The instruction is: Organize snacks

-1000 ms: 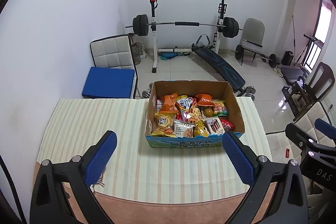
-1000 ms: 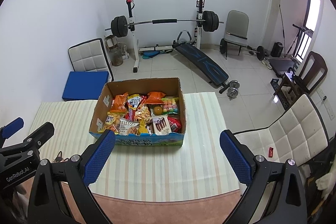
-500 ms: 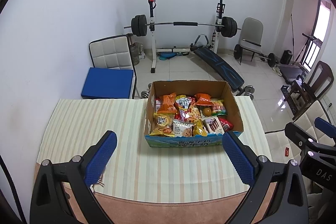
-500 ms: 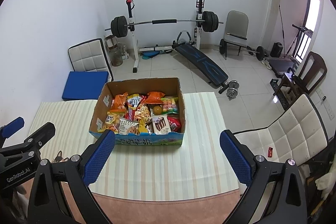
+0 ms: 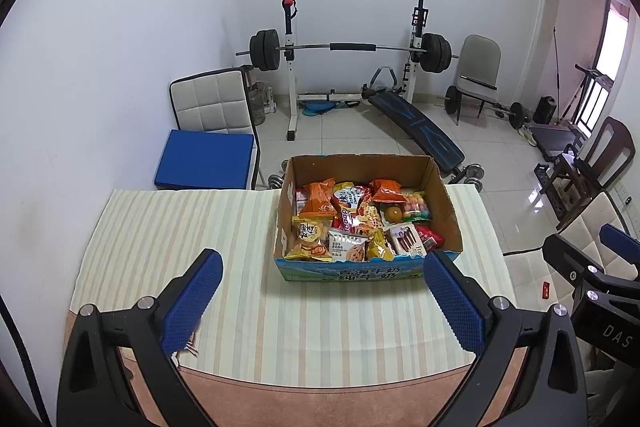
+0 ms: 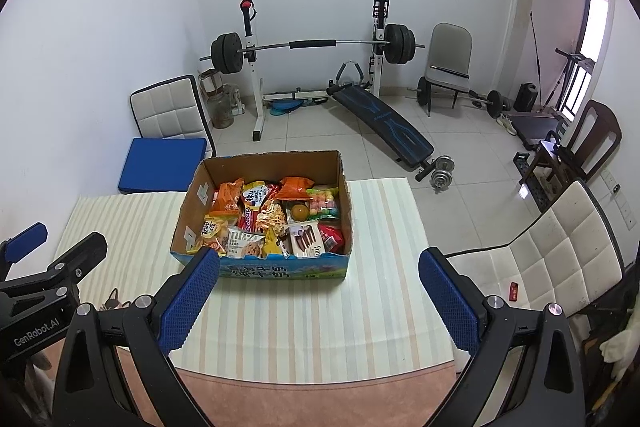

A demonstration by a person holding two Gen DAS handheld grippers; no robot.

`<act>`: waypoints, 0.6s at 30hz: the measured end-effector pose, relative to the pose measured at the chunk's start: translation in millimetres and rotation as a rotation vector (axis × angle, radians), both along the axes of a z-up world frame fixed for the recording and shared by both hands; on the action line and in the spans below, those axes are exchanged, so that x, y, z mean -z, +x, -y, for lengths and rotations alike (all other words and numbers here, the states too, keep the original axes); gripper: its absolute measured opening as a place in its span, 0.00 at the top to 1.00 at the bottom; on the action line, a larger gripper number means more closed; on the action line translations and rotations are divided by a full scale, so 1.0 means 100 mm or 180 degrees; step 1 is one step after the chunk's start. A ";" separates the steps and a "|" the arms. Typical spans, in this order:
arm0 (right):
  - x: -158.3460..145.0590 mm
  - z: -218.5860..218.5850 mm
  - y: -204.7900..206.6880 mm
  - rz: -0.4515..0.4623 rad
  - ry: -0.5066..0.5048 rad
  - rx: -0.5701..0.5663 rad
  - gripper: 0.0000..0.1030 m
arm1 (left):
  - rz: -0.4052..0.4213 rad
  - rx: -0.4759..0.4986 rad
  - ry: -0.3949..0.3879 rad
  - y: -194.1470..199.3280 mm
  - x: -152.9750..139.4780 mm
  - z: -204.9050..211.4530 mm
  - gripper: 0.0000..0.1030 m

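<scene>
An open cardboard box (image 5: 440,183) (image 6: 192,199) stands on a table with a striped cloth (image 5: 180,227) (image 6: 380,227). It is full of snack packets (image 5: 352,215) (image 6: 272,215), with a small orange fruit (image 5: 393,214) (image 6: 299,212) among them. My left gripper (image 5: 323,263) is open and empty, held above the table's near side, short of the box. My right gripper (image 6: 319,259) is open and empty, also short of the box. The right gripper also shows at the right edge of the left wrist view (image 5: 592,271), and the left gripper at the left edge of the right wrist view (image 6: 44,263).
A small object lies on the cloth near the front left (image 5: 191,346) (image 6: 112,301). A white padded chair (image 6: 540,267) stands to the table's right. A chair with a blue cushion (image 5: 204,163) stands beyond the far left. A barbell rack (image 5: 348,47) and a bench (image 5: 420,127) stand on the floor behind.
Both views have shifted slightly, with the box a touch higher in the left view. Both grippers stay open and empty.
</scene>
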State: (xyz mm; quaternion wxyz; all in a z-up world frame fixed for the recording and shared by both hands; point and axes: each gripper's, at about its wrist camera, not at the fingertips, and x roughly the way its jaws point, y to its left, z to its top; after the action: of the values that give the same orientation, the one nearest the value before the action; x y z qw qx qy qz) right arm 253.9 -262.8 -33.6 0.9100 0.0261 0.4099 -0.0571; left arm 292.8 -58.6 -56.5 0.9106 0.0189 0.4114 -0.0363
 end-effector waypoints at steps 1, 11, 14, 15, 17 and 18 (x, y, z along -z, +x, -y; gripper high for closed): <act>0.00 0.00 0.00 0.0001 0.0007 0.0001 0.01 | 0.0000 0.0001 -0.0004 0.00 -0.01 -0.01 0.00; -0.02 0.00 0.02 -0.0006 0.0011 -0.0008 0.01 | 0.0017 0.0006 -0.0029 -0.01 -0.04 -0.01 0.00; -0.02 0.00 0.02 -0.0007 0.0015 -0.0007 0.01 | 0.0019 0.0012 -0.0029 -0.01 -0.05 -0.01 0.00; -0.02 0.00 0.02 -0.0005 0.0013 -0.0008 0.01 | 0.0024 0.0005 -0.0020 -0.01 -0.05 -0.02 0.00; -0.02 0.00 0.02 -0.0002 0.0010 -0.0011 0.01 | 0.0031 0.0008 -0.0024 -0.02 -0.06 -0.02 0.00; -0.02 0.00 0.02 -0.0001 0.0007 -0.0008 0.01 | 0.0035 0.0007 -0.0022 -0.02 -0.05 -0.03 0.00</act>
State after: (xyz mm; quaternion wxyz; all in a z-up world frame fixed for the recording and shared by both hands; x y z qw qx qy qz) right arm 255.6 -262.5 -31.8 0.9100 0.0266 0.4101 -0.0555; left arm 291.2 -55.8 -51.1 0.9128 0.0164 0.4062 -0.0386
